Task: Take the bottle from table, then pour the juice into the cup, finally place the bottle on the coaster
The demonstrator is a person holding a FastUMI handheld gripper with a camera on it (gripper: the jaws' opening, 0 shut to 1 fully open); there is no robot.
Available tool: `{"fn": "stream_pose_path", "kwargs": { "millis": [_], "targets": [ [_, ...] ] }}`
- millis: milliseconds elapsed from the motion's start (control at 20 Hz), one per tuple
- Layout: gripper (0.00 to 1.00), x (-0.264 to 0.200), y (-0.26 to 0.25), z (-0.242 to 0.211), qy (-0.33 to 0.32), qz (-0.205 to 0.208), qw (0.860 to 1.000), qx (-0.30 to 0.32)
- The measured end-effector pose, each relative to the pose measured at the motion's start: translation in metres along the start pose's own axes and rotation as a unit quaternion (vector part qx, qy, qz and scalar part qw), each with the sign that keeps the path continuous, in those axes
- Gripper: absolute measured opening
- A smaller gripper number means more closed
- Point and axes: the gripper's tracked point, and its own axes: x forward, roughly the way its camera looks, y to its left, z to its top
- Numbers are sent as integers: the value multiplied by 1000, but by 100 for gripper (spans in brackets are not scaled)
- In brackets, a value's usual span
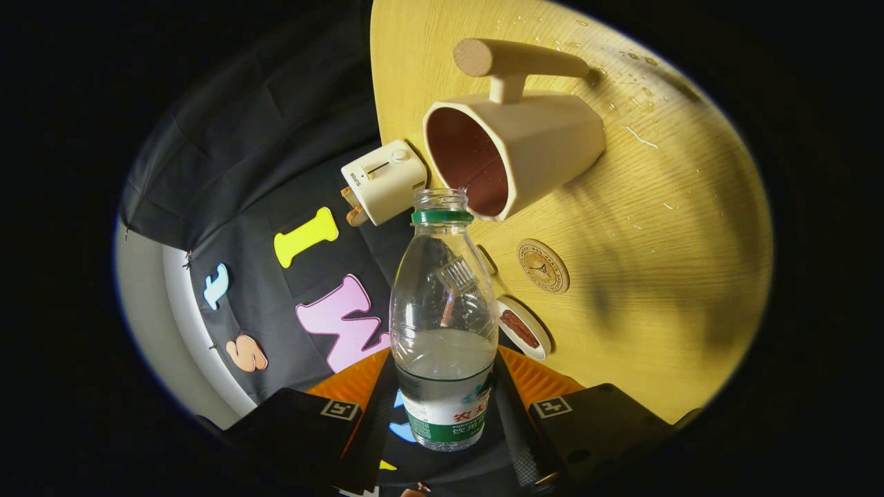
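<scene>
- The gripper [445, 407] pinches the uncapped bottle [443, 324] between both fingers.
- The bottle's mouth sits at the cup [514, 148] rim, beyond the fingers.
- The coaster [543, 266] lies on the table [663, 276], beside the bottle.

Your layout, bottle at the cup

Your tool [445, 414] clamps the bottle [443, 310]; its mouth meets the cup [514, 148] on the desk [656, 276], coaster [543, 266] nearer, toaster [383, 181] left.

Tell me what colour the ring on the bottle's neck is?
Green. The ring sits just under the open mouth of the bottle, clearest in the gripper view.
</scene>
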Motion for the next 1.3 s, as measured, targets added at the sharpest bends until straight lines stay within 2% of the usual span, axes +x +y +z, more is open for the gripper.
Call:
{"fn": "stream_pose_path", "kwargs": {
  "millis": [600, 1150, 1300],
  "targets": [
    [75, -6, 14, 7, 14, -20, 998, 63],
    [75, -8, 17, 9, 7, -26, 997, 66],
    [75, -7, 11, 5, 1, -26, 999, 47]
  ]
}}
